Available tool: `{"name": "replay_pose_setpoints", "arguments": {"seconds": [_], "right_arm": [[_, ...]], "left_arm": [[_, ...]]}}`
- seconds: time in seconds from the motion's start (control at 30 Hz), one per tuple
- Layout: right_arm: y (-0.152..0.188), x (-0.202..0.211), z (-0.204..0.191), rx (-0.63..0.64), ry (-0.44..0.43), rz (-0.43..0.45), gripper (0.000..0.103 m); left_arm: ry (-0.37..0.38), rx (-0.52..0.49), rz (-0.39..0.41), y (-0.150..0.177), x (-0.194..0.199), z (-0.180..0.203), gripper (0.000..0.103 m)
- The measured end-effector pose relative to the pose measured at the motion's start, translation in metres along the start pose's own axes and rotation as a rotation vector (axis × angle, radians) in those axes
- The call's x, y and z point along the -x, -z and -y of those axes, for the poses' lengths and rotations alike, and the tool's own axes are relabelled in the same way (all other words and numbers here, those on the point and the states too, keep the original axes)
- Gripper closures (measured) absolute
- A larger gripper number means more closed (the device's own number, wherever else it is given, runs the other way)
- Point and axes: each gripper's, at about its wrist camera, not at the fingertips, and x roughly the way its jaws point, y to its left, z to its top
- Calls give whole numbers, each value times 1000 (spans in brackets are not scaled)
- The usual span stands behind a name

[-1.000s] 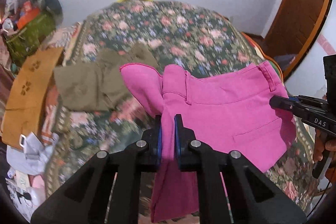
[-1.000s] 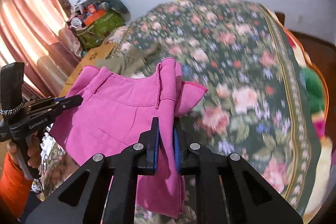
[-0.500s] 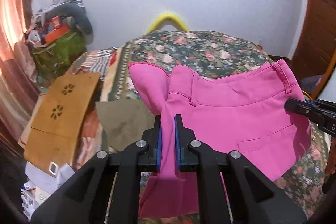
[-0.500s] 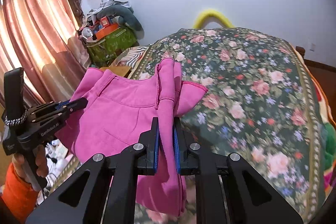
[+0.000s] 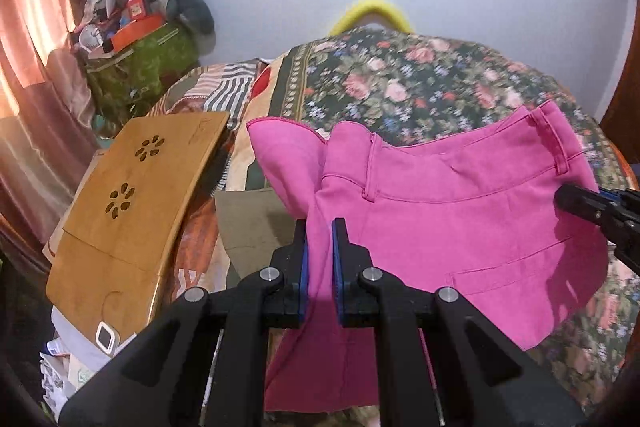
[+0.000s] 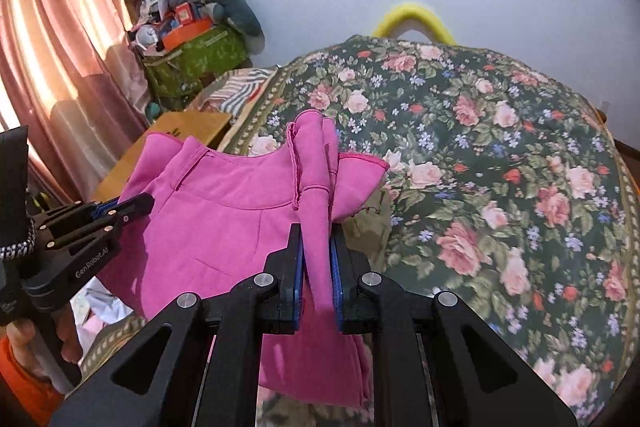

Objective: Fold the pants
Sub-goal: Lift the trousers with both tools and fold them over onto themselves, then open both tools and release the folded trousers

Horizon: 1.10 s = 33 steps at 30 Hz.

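Observation:
Bright pink pants (image 5: 460,223) hang stretched in the air between my two grippers, above the floral bed. In the left wrist view my left gripper (image 5: 319,227) is shut on a bunched edge of the cloth, and my right gripper (image 5: 568,201) grips the other end at the frame's right side. In the right wrist view the pink pants (image 6: 224,223) spread leftward from my right gripper (image 6: 317,233), which is shut on a rolled fold. My left gripper (image 6: 146,203) pinches the far end there, held by a hand in an orange sleeve (image 6: 24,383).
The bed has a dark floral cover (image 6: 500,163). An olive garment (image 5: 252,227) lies folded on it under the pink cloth. A wooden lap tray (image 5: 132,203) rests at the bed's left side. Cluttered green bags (image 5: 140,67) and curtains (image 6: 60,39) stand at the left.
Both grippers have carried the pink pants leftward toward the bed's left side; the wooden tray and the olive garment now sit closer. Both grips are unchanged.

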Motion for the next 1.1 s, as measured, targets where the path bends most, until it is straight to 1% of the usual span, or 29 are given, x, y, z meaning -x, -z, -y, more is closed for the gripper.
{"name": "replay_pose_setpoints", "arguments": {"seconds": [0.07, 0.17, 0.27, 0.37, 0.47, 0.6, 0.63, 0.67, 0.7, 0.73, 0.8, 0.9, 1.0, 1.1], "right_arm": [[1, -14, -1, 11, 13, -12, 92], [5, -38, -3, 42, 64, -37, 92], [11, -53, 3, 18, 78, -45, 92], [14, -62, 8, 7, 84, -53, 91], [16, -66, 9, 27, 88, -62, 90], [17, -63, 15, 29, 95, -75, 85], [18, -60, 18, 21, 92, -80, 85], [19, -59, 20, 16, 90, -84, 85], [20, -55, 21, 14, 91, -88, 82], [21, -50, 22, 16, 97, -93, 76], [22, -40, 23, 30, 109, -94, 70], [23, -19, 24, 70, 128, -87, 68], [22, 9, 21, 104, 128, -66, 68], [21, 42, 14, 127, 115, -15, 67]], "left_arm": [[-18, -4, -5, -1, -16, -1, 93], [-25, 4, -8, 1, -38, 0, 93], [-48, 4, -16, 8, -58, 3, 93], [-63, -5, -46, 14, -79, 6, 93], [-67, -2, -81, 20, -95, 6, 92], [-57, 16, -105, 23, -100, 4, 90], [-68, 15, -113, 24, -99, 3, 86], [-74, 13, -122, 23, -98, 2, 85], [-78, 10, -128, 23, -96, 0, 84], [-81, 5, -135, 24, -94, -1, 84], [-70, -11, -150, 25, -87, -2, 84], [-79, -37, -164, 26, -70, -2, 84], [-60, -62, -149, 26, -40, 0, 84], [-15, -65, -92, 22, 8, 6, 84]]}}
